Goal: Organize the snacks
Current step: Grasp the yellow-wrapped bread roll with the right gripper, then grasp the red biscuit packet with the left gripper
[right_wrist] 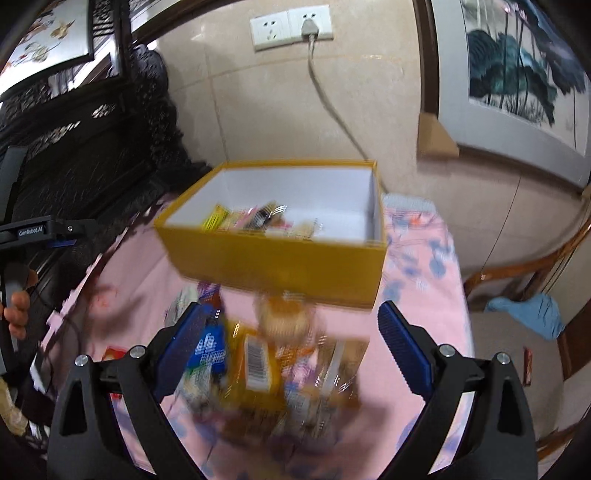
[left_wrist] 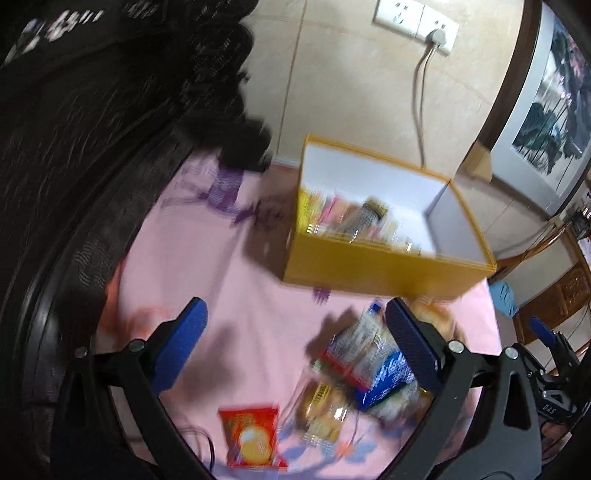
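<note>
A yellow box (left_wrist: pixel 388 264) with a white inside stands on the pink cloth and holds several snack packets; it also shows in the right wrist view (right_wrist: pixel 280 264). My left gripper (left_wrist: pixel 295 325) is open and empty above the cloth. Near it lie a red packet (left_wrist: pixel 253 435), a clear pack of biscuits (left_wrist: pixel 325 410) and a blue and white packet (left_wrist: pixel 384 376). My right gripper (right_wrist: pixel 291 325) is open and empty above a blurred pile of snacks: an orange pack with a barcode (right_wrist: pixel 256 363), a blue packet (right_wrist: pixel 210 349) and a round pastry (right_wrist: pixel 284 317).
The pink flowered cloth (left_wrist: pixel 236 266) covers the table against a beige wall with a socket and cord (right_wrist: pixel 310 26). Dark carved furniture (right_wrist: pixel 92 158) stands at the left. A wooden chair with a blue cloth (right_wrist: pixel 532 310) is at the right. The left gripper's body shows in the right wrist view (right_wrist: pixel 33 232).
</note>
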